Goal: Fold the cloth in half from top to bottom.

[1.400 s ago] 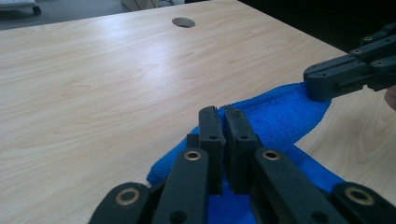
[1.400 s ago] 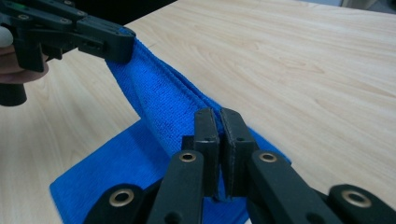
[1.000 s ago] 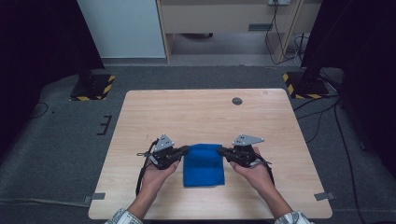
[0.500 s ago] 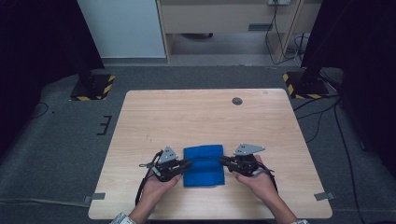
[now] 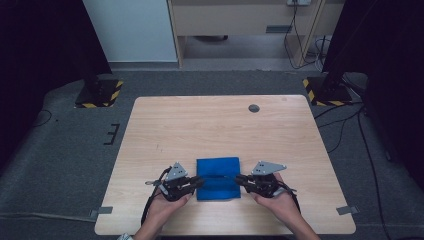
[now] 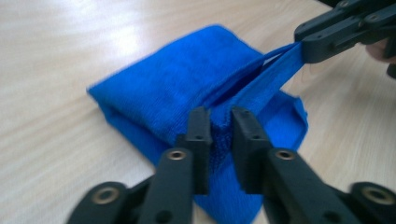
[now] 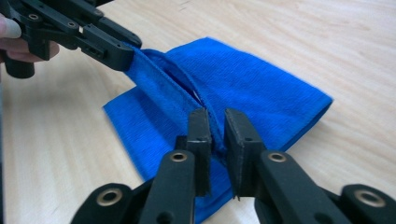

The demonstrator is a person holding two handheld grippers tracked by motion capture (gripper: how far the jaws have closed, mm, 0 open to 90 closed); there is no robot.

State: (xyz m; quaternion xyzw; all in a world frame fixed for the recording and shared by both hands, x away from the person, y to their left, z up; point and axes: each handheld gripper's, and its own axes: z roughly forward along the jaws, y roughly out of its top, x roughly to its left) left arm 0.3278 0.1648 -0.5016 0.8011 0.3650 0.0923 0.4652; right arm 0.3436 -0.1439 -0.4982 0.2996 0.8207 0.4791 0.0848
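Note:
A folded blue cloth (image 5: 218,176) lies on the wooden table (image 5: 210,127) near its front edge. My left gripper (image 5: 198,182) is shut on the cloth's left edge, and my right gripper (image 5: 238,180) is shut on its right edge. In the left gripper view the blue cloth (image 6: 187,79) is pinched between the jaws of my left gripper (image 6: 220,123), with the other gripper (image 6: 322,39) holding the far corner. In the right gripper view my right gripper (image 7: 216,126) pinches a raised layer of the cloth (image 7: 247,79), which stretches to the left gripper (image 7: 116,46).
A small dark round grommet (image 5: 254,108) is set in the table at the back right. Black stands with yellow-striped bases (image 5: 99,93) flank the table on the grey floor. A white cabinet (image 5: 131,30) stands behind.
Both grippers have moved toward the table's front edge, drawing the top layer of the cloth back with them. Both stay shut on the cloth.

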